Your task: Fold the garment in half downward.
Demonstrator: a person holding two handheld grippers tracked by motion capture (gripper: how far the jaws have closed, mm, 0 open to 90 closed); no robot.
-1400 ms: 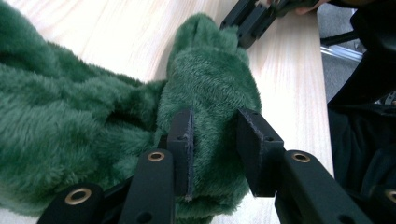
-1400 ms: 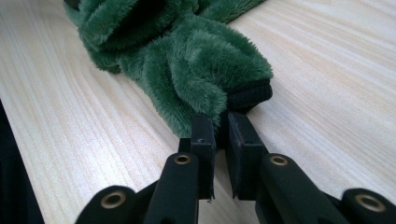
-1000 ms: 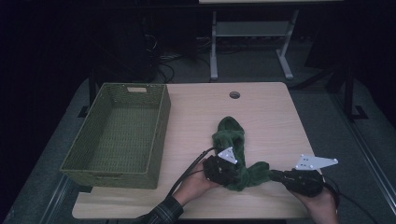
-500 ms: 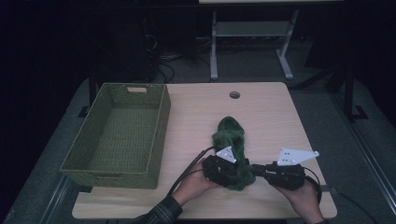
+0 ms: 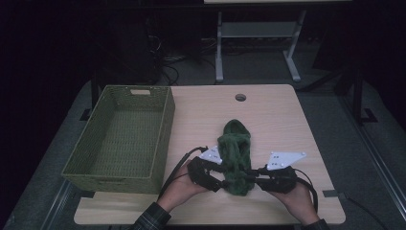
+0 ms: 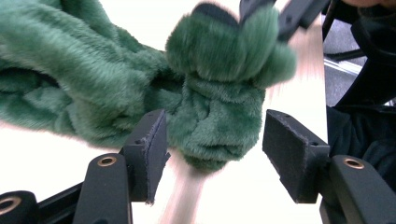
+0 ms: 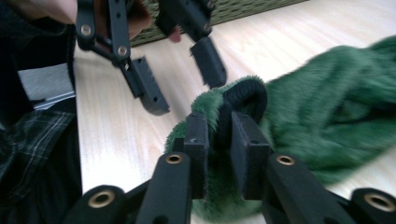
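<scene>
Right gripper view is showing the right gripper (image 7: 219, 140) pinching a green fuzzy garment (image 7: 322, 121); the left gripper (image 6: 210, 144), jaws just opening, is standing spread near the tabletop's (image 5: 277, 115) front edge.

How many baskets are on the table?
1. The green woven basket sits on the table's left side, beside the fuzzy green cloth. Nothing suggests another is hidden.

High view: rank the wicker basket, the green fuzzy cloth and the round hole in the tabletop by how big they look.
1. wicker basket, clearly largest
2. green fuzzy cloth
3. round hole, by far the smallest
</scene>
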